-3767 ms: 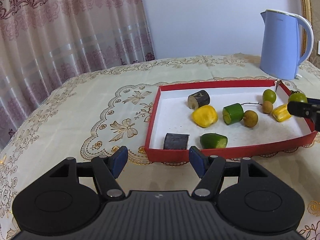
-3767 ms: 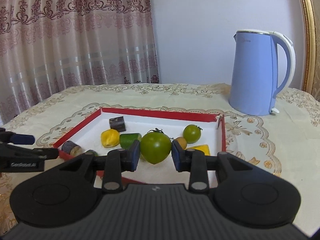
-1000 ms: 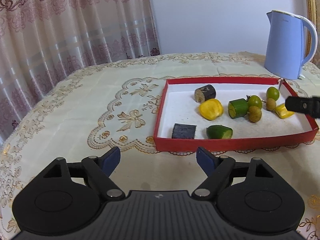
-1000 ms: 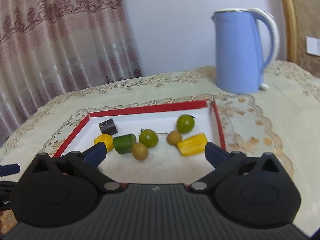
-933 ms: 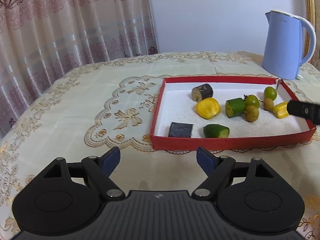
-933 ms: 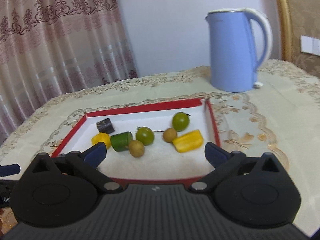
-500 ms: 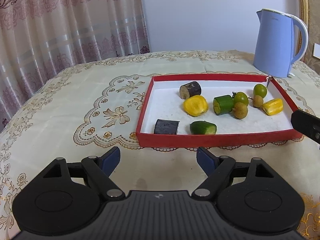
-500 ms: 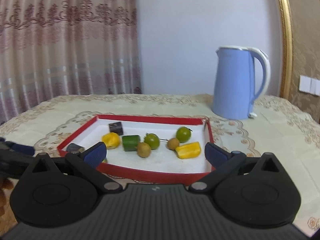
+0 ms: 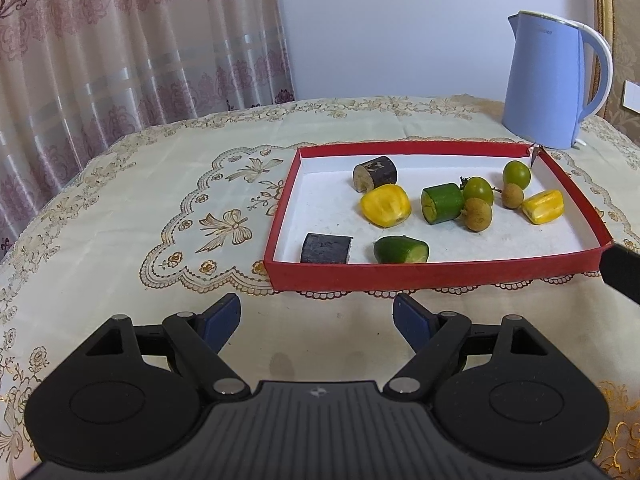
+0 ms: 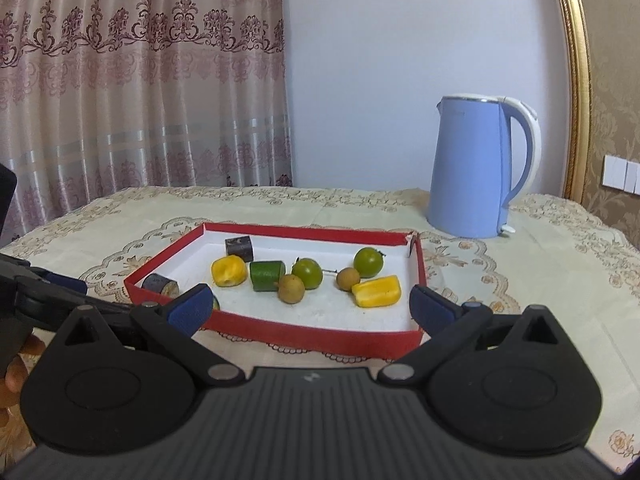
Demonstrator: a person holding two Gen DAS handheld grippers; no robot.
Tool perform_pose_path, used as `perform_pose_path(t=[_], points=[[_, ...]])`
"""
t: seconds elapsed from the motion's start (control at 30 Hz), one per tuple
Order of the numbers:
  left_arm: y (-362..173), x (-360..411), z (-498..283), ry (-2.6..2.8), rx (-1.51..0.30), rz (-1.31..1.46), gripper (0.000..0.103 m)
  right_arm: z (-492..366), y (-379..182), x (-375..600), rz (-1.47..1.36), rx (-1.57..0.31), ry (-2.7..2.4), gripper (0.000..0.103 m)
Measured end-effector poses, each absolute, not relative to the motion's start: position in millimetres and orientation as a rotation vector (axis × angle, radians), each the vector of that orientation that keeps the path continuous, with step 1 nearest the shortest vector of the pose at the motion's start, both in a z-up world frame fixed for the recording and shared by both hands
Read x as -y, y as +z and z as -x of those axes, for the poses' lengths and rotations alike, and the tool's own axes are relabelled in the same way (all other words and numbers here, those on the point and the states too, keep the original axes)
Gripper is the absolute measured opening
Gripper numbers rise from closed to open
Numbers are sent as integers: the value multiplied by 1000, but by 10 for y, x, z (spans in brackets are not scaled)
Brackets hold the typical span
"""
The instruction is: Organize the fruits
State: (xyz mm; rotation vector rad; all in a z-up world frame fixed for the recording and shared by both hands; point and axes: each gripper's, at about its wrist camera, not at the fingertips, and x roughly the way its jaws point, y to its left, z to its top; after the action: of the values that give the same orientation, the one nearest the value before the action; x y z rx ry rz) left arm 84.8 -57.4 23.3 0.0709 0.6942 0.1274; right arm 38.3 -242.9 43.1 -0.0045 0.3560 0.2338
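With all fruit pieces (image 9: pixel 386 210) lying in the red tray (image 9: pixel 436 274) at frame centre, left claw (image 9: pixel 316 316) and right claw (image 10: pixel 310 306) hang wide open and empty, short of its near wall.

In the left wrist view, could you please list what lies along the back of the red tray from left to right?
Dark brown cut cylinder → yellow fleshy fruit piece → green cut cylinder → green tomato with stem → smaller round green fruit → yellow wedge by the red tray's right wall.
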Motion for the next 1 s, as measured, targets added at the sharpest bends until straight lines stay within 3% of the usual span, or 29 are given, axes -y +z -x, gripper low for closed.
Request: perform_pose_path(t=[0.23, 0.57, 1.0], points=[[215, 556, -866, 118, -689, -77, 84, -474, 321, 2409, 98, -385, 161, 103], [239, 538, -986, 88, -679, -45, 84, -918, -79, 2404, 199, -653, 135, 103], [219, 533, -1088, 92, -686, -37, 87, -860, -128, 2355, 202, -603, 135, 103]])
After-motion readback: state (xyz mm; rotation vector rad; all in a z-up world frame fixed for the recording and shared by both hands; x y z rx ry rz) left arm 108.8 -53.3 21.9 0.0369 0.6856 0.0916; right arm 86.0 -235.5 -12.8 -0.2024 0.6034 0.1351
